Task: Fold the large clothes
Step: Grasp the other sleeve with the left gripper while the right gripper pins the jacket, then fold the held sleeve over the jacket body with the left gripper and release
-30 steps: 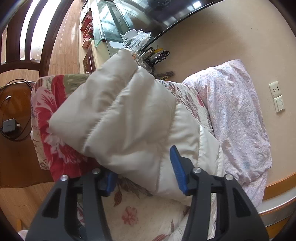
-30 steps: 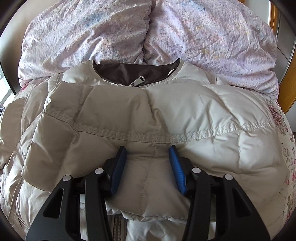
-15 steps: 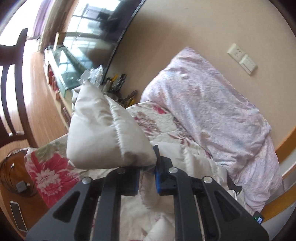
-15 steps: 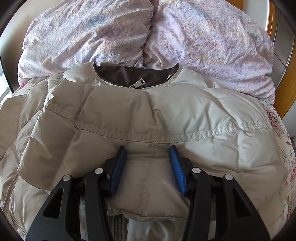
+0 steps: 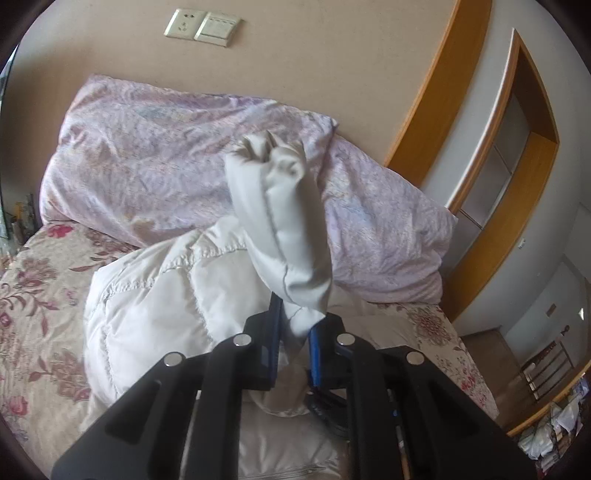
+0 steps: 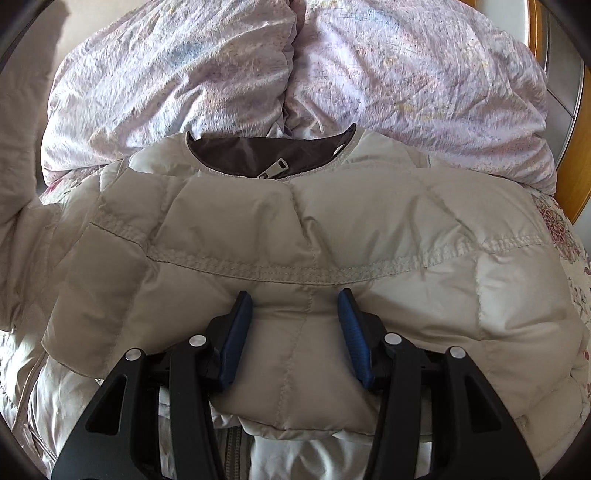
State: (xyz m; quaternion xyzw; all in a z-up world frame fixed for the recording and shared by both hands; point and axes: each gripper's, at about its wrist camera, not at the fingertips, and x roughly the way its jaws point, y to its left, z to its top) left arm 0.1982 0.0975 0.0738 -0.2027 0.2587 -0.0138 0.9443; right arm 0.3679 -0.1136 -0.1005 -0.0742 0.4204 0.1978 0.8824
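A cream puffer jacket (image 6: 295, 236) lies on the bed, brown-lined collar and zipper pull (image 6: 271, 170) toward the pillows. One sleeve (image 6: 325, 332) lies folded across its chest. My right gripper (image 6: 294, 317) is open, its jaws standing either side of that folded sleeve. My left gripper (image 5: 294, 325) is shut on the other sleeve (image 5: 280, 221), which stands up above the jacket body (image 5: 166, 295), cuff toward the pillows.
A lilac crumpled duvet (image 5: 166, 162) is heaped at the head of the bed. The floral bedsheet (image 5: 33, 295) shows to the left. A wooden-framed wall shelf (image 5: 498, 166) and a wall socket (image 5: 201, 24) lie beyond.
My left gripper closed on the sleeve and swung it up and over toward the jacket body and the pillows. The right gripper stayed open in place.
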